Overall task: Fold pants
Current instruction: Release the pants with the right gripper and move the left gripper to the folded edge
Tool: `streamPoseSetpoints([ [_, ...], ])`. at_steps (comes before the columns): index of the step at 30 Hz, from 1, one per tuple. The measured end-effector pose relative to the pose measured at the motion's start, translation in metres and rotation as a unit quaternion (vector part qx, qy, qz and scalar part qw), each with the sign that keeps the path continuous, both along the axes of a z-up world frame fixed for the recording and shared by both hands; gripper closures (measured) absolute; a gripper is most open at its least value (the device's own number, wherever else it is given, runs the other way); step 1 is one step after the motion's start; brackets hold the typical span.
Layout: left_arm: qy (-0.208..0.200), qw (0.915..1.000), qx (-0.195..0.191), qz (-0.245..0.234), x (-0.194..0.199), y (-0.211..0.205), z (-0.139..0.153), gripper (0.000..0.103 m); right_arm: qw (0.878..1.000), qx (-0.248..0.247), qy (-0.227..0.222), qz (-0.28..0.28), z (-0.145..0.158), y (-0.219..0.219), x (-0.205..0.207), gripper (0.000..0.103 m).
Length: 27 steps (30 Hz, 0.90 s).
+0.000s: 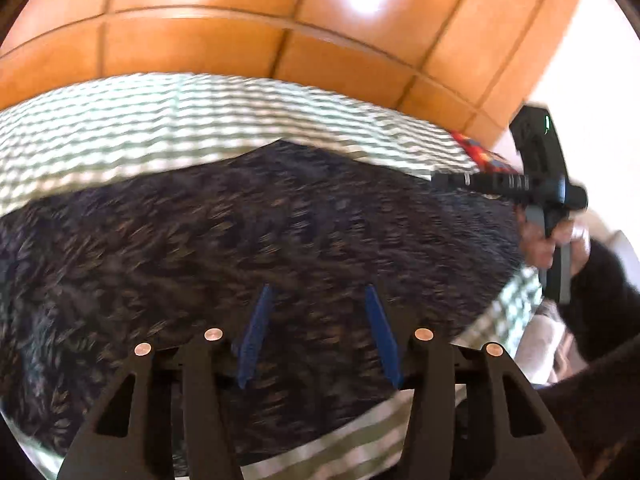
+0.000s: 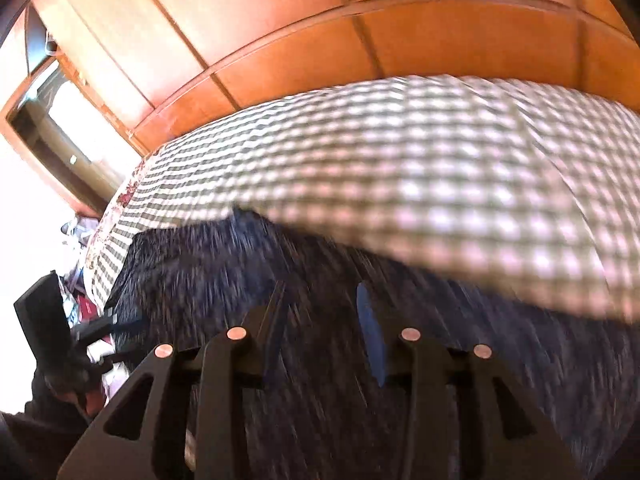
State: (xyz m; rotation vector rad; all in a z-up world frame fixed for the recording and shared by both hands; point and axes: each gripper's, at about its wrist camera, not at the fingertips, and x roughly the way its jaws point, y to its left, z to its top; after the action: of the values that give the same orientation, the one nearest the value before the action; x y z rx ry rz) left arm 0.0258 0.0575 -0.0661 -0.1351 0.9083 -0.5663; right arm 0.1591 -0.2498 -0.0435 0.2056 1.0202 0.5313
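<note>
Pants (image 1: 248, 232): dark navy fabric flecked with a small brownish print; spread across a green-and-white checked bedcover (image 1: 192, 120), filling the middle of both wrist views; outline blurred.
Progress: early, by the look of it; cloth lying mostly flat and wide, no crisp fold or stacked layer to be seen; most of the folding judged still ahead; blur too heavy to rule out one fold already made.
Axis: long run of the fabric seemingly side to side between the two grippers, in the left wrist view; one shallow peak of the far edge pointing toward the wooden wardrobe (image 1: 320, 40); waistband and leg ends not identifiable.
Left gripper (image 1: 318, 332): blue fingers (image 1: 256, 332) spread wide above the dark cloth; nothing between them; contact with the fabric not clear.
Right gripper (image 2: 322, 332): fingers likewise parted, poised over the pants in its own view; empty; seen also from the left wrist, off the right edge of the garment, in a hand (image 1: 560, 244) with a dark sleeve.
Surroundings: orange-brown panelled wardrobe beyond the bed; a patch of red patterned fabric (image 1: 484, 156) at the bedcover's far right corner.
</note>
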Motion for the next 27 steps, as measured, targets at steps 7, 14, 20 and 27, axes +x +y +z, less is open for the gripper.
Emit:
streamPoseSetpoints([
  [7,0.011,0.9998,0.014,0.003,-0.011,0.013,-0.017,0.055,0.993,-0.039,0.022,0.113,-0.016,0.095,0.064,0.068],
  [14,0.008,1.0000,0.000,0.002,-0.006,0.019,-0.020,0.055,0.973,-0.138,-0.003,0.182,-0.032,0.142,0.057,0.096],
  [20,0.016,0.9991,-0.019,0.033,0.004,0.037,-0.022,0.055,0.970,-0.198,-0.062,0.128,-0.030,0.143,0.071,0.101],
  [27,0.010,0.9987,0.033,0.038,-0.003,0.022,-0.024,0.054,0.979,-0.180,-0.051,0.082,-0.045,0.134,0.069,0.088],
])
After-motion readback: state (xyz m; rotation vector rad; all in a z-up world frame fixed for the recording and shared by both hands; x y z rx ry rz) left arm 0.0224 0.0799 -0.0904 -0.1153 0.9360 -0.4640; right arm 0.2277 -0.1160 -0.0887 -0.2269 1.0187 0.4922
